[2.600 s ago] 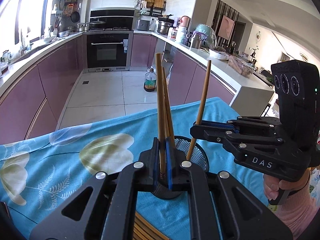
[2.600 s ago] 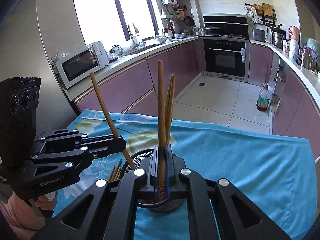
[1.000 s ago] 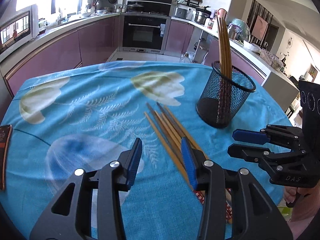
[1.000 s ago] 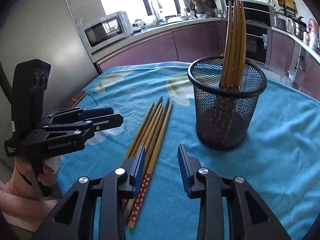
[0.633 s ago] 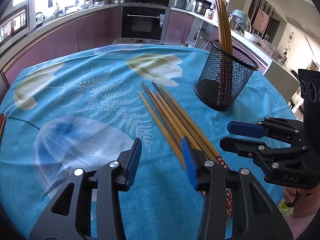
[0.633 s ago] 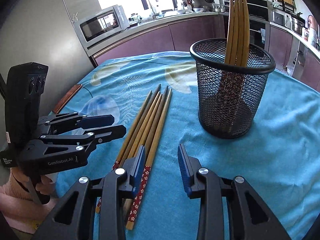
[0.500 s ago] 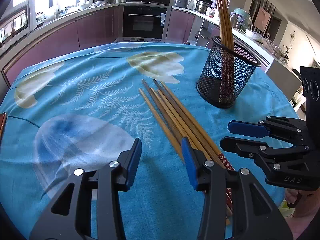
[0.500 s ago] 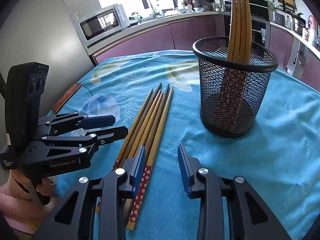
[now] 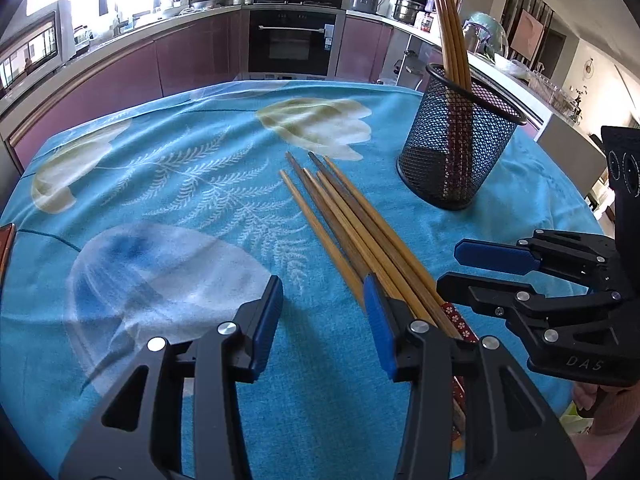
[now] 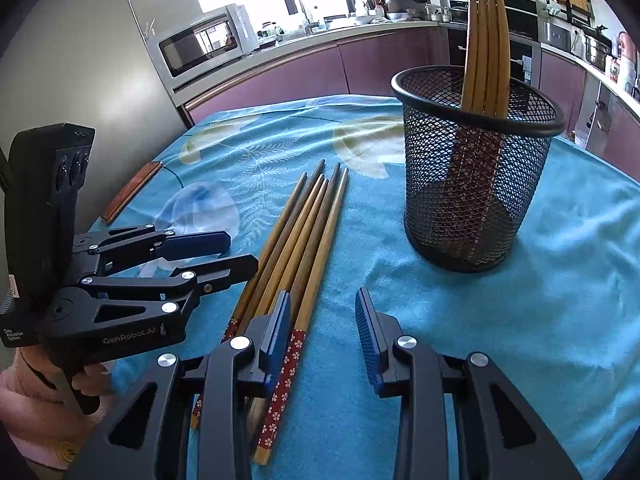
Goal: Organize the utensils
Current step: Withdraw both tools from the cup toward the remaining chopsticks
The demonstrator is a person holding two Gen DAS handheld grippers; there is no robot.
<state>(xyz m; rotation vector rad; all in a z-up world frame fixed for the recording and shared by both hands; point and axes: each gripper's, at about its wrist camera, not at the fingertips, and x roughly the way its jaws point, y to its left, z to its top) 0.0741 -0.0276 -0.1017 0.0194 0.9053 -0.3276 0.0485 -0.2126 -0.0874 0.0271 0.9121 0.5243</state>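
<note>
Legible markings, two entries.

1. "DAS": pale capital letters on the black side plate of the right gripper, read in the left wrist view at the lower right of the frame, just below the linkage screws.

2. "GenRobot.AI": pale lettering on the black side plate of the left gripper, read in the right wrist view at the lower left of the frame. A small white label sits at the far left edge of the same body; its lines are too small to read with certainty.
</note>
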